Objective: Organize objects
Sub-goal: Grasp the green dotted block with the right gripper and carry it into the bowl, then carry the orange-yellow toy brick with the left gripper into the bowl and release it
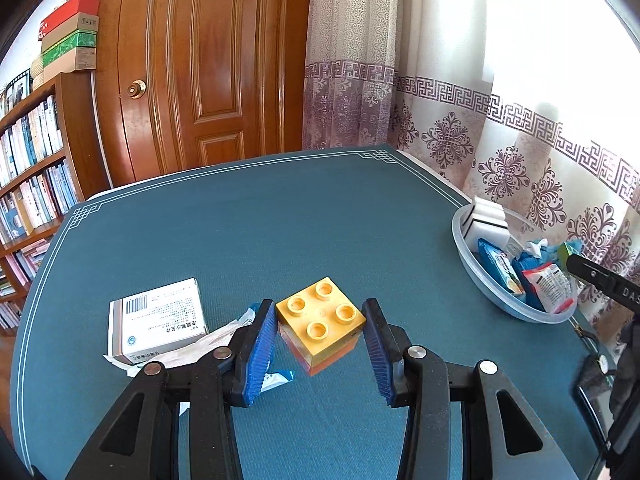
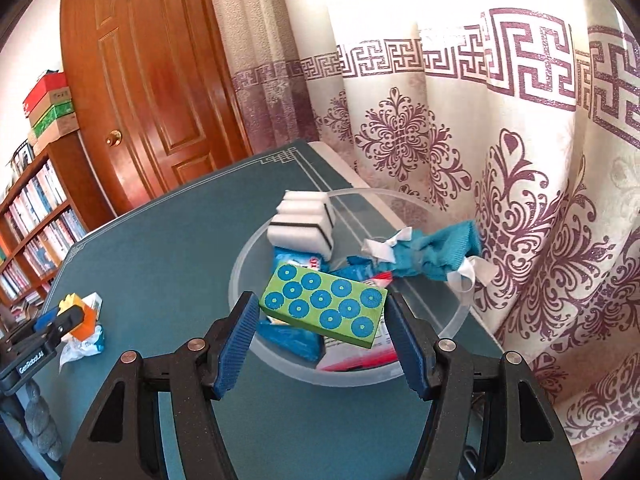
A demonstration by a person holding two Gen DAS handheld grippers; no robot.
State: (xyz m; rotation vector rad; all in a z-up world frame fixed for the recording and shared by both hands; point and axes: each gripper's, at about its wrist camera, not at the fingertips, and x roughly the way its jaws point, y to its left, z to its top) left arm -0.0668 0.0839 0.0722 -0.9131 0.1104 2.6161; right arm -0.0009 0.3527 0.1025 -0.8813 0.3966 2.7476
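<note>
My left gripper [image 1: 319, 307] is shut on a yellow-topped toy block with an orange layer below [image 1: 320, 322], held just above the blue tabletop. The right wrist view shows that gripper [image 2: 66, 316] and block [image 2: 82, 320] at the far left. My right gripper [image 2: 322, 300] is shut on a green box with blue circles [image 2: 324, 308], tilted and held over a clear plastic bowl [image 2: 248, 248]. In the bowl lie a white sponge [image 2: 302, 220], a teal cloth [image 2: 432, 252] and several packets. The bowl [image 1: 464, 236] also shows at the right of the left wrist view.
A white medicine box [image 1: 158, 320] rests on a crumpled wrapper [image 1: 224, 336] left of my left gripper. The blue table mat [image 1: 280, 232] reaches back to a wooden door [image 1: 208, 64]. A patterned curtain [image 2: 520, 160] hangs right behind the bowl. A bookshelf [image 1: 32, 168] stands at the left.
</note>
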